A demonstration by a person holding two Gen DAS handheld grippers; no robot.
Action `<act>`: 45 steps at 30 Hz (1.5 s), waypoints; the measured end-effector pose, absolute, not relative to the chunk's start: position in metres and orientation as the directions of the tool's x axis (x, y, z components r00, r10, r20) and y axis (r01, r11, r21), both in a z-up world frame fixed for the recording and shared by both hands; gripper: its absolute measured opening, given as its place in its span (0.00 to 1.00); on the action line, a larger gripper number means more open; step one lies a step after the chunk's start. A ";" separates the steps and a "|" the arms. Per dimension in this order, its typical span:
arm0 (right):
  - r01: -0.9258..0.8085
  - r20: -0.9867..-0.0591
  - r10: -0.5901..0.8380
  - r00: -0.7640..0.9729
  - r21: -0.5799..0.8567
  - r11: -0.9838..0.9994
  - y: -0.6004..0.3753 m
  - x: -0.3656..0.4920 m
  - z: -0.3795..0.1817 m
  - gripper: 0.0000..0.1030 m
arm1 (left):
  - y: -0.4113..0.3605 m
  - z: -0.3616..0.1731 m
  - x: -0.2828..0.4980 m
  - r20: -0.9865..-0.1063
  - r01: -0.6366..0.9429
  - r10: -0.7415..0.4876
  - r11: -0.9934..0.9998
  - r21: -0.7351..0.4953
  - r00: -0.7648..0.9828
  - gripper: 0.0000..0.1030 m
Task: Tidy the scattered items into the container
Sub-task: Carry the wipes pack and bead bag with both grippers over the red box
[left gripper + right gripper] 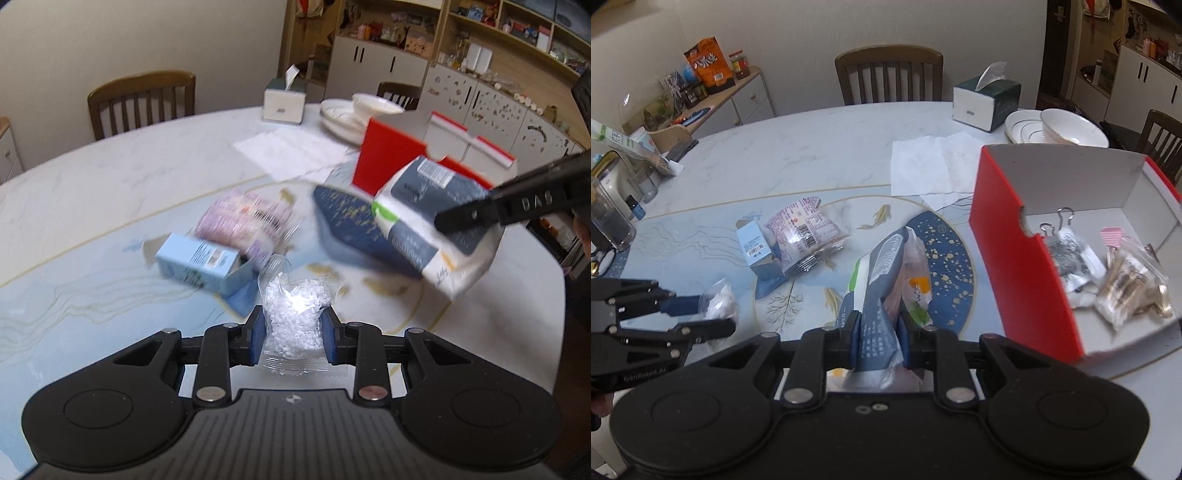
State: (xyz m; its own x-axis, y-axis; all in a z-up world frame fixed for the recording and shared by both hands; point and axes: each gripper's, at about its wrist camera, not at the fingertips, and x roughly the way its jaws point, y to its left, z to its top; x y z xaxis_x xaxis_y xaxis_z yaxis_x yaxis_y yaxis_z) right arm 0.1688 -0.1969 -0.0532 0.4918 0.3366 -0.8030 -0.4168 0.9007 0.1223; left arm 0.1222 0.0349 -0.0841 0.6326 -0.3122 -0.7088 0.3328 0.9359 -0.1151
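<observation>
My left gripper (293, 334) is shut on a clear bag of white beads (293, 317), held above the table; it also shows in the right wrist view (718, 301). My right gripper (879, 336) is shut on a grey and white tissue pack (882, 280), seen held up in the left wrist view (436, 221). The red open box (1027, 266) stands at the right with clips and small bags inside. A light blue carton (755, 247) and a pink snack packet (805, 229) lie together on the table.
White paper sheets (927, 162), a tissue box (986, 99) and stacked white dishes (1056, 127) sit at the far side. A glass jar (607, 218) and small bottles stand at the left edge. Wooden chairs (890, 74) surround the table.
</observation>
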 end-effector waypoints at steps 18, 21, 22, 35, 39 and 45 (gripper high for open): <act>-0.364 -0.717 0.352 0.602 0.145 0.920 -0.263 0.150 0.002 0.19 | -0.040 -0.027 0.131 -0.635 0.453 -0.405 0.886 -0.098 0.657 0.29; -0.350 -0.706 0.343 0.619 0.142 0.926 -0.278 0.152 0.007 0.19 | -0.053 -0.021 0.136 -0.625 0.467 -0.414 0.880 -0.087 0.662 0.29; -0.345 -0.703 0.338 0.625 0.140 0.928 -0.283 0.153 0.009 0.19 | -0.058 -0.019 0.138 -0.621 0.471 -0.416 0.878 -0.085 0.664 0.29; -0.291 -0.675 0.295 0.676 0.123 0.949 -0.347 0.176 0.017 0.19 | -0.130 0.004 0.170 -0.594 0.540 -0.452 0.841 -0.035 0.665 0.29; -0.287 -0.674 0.289 0.680 0.119 0.951 -0.363 0.186 0.016 0.19 | -0.154 0.007 0.179 -0.599 0.561 -0.456 0.828 -0.013 0.658 0.29; -0.282 -0.675 0.282 0.682 0.112 0.953 -0.382 0.205 0.013 0.19 | -0.185 0.005 0.197 -0.619 0.583 -0.454 0.813 0.008 0.641 0.29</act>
